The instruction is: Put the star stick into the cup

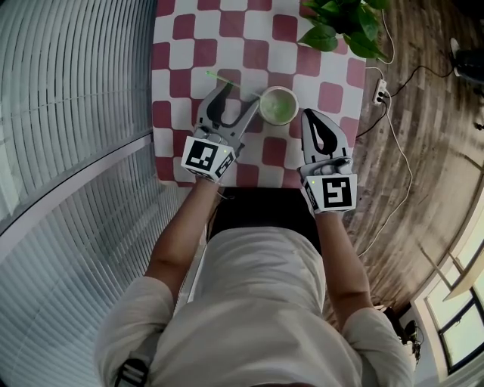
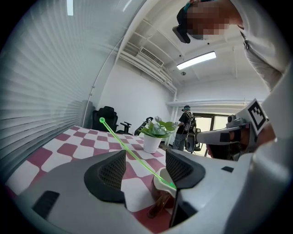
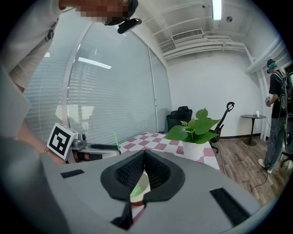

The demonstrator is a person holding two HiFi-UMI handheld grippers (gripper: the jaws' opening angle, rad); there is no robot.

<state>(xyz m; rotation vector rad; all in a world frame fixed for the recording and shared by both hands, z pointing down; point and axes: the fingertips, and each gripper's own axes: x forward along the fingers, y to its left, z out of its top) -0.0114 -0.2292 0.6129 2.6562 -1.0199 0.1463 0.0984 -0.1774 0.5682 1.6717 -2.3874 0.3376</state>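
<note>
The green star stick (image 1: 234, 85) leans with its lower end inside the pale cup (image 1: 278, 105) on the checkered table (image 1: 257, 53); its free end points up and to the left. My left gripper (image 1: 240, 95) is open just left of the cup. In the left gripper view the stick (image 2: 132, 153) runs between the spread pads without touching them, down into the cup (image 2: 161, 179). My right gripper (image 1: 309, 115) sits shut just right of the cup with nothing in it. In the right gripper view its pads (image 3: 135, 170) meet in front of the cup (image 3: 140, 185).
A potted plant (image 1: 344, 23) stands at the table's far right corner, beyond the cup. A cable and power strip (image 1: 380, 91) lie on the wooden floor to the right. Window blinds (image 1: 68, 113) run along the left. A person (image 3: 277, 114) stands further back in the room.
</note>
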